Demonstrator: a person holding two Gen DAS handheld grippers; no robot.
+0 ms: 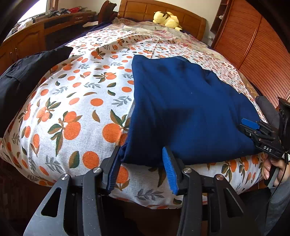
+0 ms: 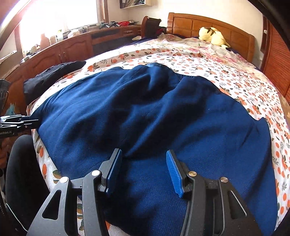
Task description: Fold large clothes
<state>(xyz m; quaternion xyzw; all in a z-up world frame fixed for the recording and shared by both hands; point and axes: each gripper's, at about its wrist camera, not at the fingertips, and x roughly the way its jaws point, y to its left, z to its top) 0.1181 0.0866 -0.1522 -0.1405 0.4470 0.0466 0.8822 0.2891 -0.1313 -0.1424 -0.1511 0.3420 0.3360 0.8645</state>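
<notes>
A large navy blue garment (image 1: 190, 109) lies folded lengthwise on the orange-print bedspread (image 1: 72, 109). My left gripper (image 1: 143, 167) is open at the garment's near left corner, with its jaws on either side of the hem. My right gripper (image 2: 145, 170) is open just above the garment (image 2: 145, 112), near its front edge. The right gripper also shows at the right of the left wrist view (image 1: 257, 130), resting at the garment's right edge. The left gripper shows at the left edge of the right wrist view (image 2: 20, 123).
A black garment (image 1: 27, 76) lies at the bed's left edge. A yellow plush toy (image 1: 167, 19) sits by the wooden headboard (image 1: 163, 10). Wooden cabinets (image 2: 54, 52) run along the left, and a wooden wardrobe (image 1: 262, 54) stands at the right.
</notes>
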